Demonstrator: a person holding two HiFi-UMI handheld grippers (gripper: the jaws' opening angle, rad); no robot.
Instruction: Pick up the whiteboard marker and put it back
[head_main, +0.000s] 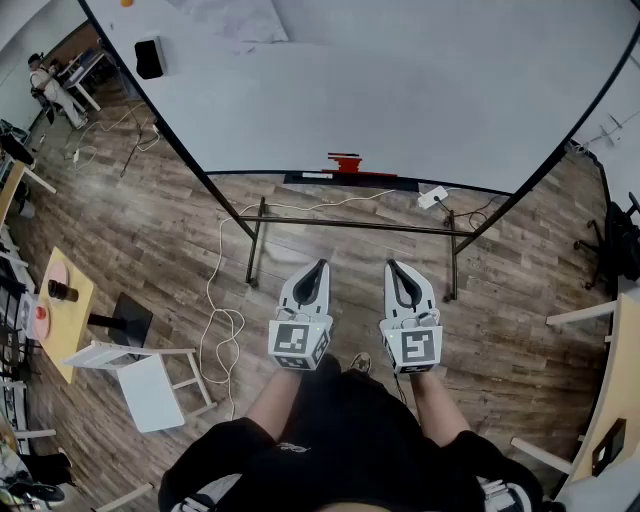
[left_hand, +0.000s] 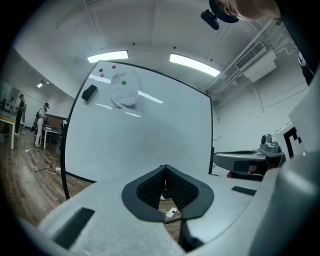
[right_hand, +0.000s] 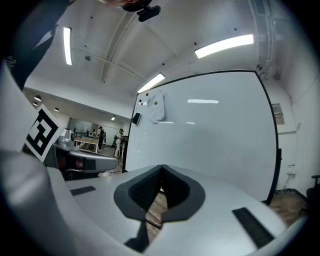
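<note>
Whiteboard marker (head_main: 345, 163): red, lying on the ledge (head_main: 390, 183) along the lower edge of the whiteboard (head_main: 420, 90), near the middle of the board's width. Too small in the head view for cap or tip to be told. Well apart from both grippers, touched by neither.

Left gripper (head_main: 318, 266) and right gripper (head_main: 392, 266): held side by side in front of the person's body, level, both pointing toward the board's stand (head_main: 350, 225). Fingers of each pressed together at the tips, with nothing between them, as seen in the left gripper view and the right gripper view alike.

Board surface: black eraser (head_main: 149, 56) near the upper left corner, a pale sheet or cloth (head_main: 245, 20) beside it, small coloured magnets (left_hand: 113, 66) close by.

Wooden floor (head_main: 150, 230): white cable (head_main: 215, 320) trailing beside the stand's left leg; white power strip (head_main: 432, 196) under the board's right half. Yellow desk (head_main: 70, 330) at far left, carrying a dark cup (head_main: 62, 291).
</note>
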